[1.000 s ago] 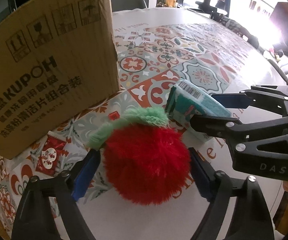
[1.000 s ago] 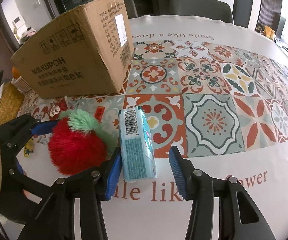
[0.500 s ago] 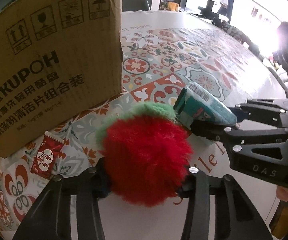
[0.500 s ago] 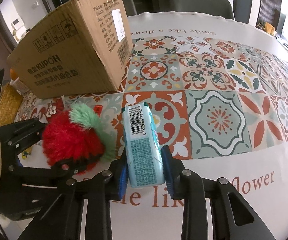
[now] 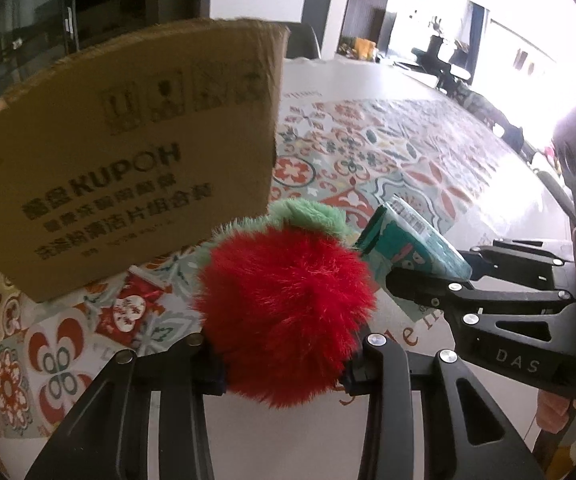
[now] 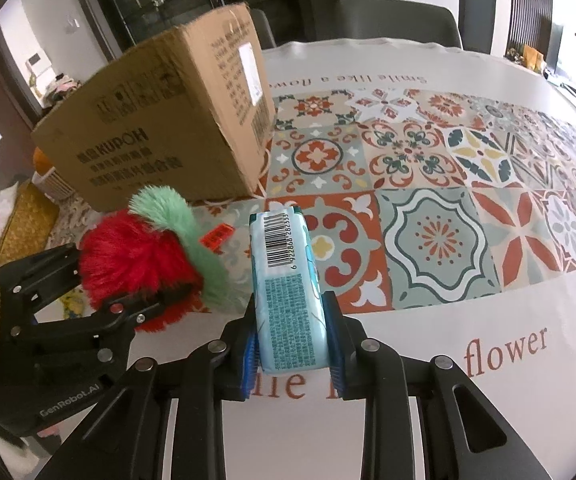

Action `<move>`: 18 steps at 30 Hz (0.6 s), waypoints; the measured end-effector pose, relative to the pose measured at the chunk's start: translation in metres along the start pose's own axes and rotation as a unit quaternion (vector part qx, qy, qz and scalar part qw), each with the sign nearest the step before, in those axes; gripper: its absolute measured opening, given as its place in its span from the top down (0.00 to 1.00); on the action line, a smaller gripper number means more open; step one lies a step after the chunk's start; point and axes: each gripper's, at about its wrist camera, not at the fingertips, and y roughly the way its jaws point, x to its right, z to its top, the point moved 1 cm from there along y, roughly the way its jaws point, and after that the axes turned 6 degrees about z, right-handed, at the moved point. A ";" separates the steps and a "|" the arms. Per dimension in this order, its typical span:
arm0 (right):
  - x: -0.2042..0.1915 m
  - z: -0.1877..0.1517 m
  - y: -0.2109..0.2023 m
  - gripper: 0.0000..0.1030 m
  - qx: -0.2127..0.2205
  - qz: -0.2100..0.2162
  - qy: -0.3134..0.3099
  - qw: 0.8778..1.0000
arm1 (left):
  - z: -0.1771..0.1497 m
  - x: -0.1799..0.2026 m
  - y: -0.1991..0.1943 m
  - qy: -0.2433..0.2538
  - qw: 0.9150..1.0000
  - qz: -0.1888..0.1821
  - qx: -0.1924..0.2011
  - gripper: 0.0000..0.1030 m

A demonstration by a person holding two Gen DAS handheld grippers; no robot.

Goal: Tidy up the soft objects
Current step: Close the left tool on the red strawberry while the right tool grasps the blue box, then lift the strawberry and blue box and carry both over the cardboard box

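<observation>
The fluffy red plush ball with a pale green furry tuft (image 5: 288,312) sits squeezed between the left gripper (image 5: 284,364), whose jaws have just been closing and now press into the fur on both sides. Compared with a second ago, when those jaws stood wide on either side of it, the plush now looks raised off the desk (image 6: 468,380) a bit, and the view has tipped up so more of the room behind shows. From the right wrist view the same left gripper (image 6: 168,292) comes in from the left, angled down, with the red fluff bulging over its fingers.

Right next to it is the light blue soft pack of tissues with a barcode on the end (image 6: 288,288). The right gripper (image 6: 292,344) has its jaws clamped tight on the pack's lower part, blue pads (image 6: 250,356) pushing into both sides. A second ago those jaws were apart with the pack just standing between them, so that's a fresh grab too. The pack points away from the camera, barcode end farthest, and whether its far end touches the desk I can't tell.

Behind both sits a brown cardboard box with black KUPOH print (image 6: 168,132) on the patterned tile-print tablecloth (image 6: 428,200). A small red sticker (image 6: 216,236) lies between plush and pack.
</observation>
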 end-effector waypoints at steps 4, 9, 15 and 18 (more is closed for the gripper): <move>-0.006 0.001 -0.009 0.71 0.013 0.003 0.001 1.000 | 0.000 -0.005 -0.013 -0.013 1.000 0.006 0.013 0.63; -0.015 0.004 -0.020 0.71 0.029 0.009 0.001 1.000 | 0.002 -0.010 -0.031 -0.020 0.999 0.016 0.033 0.63; -0.030 0.008 -0.033 0.71 0.049 0.017 -0.005 0.999 | 0.001 -0.019 -0.054 -0.035 0.997 0.022 0.058 0.63; -0.040 0.011 -0.040 0.72 0.059 0.021 -0.009 0.998 | 0.000 -0.026 -0.064 -0.043 0.996 0.028 0.068 0.63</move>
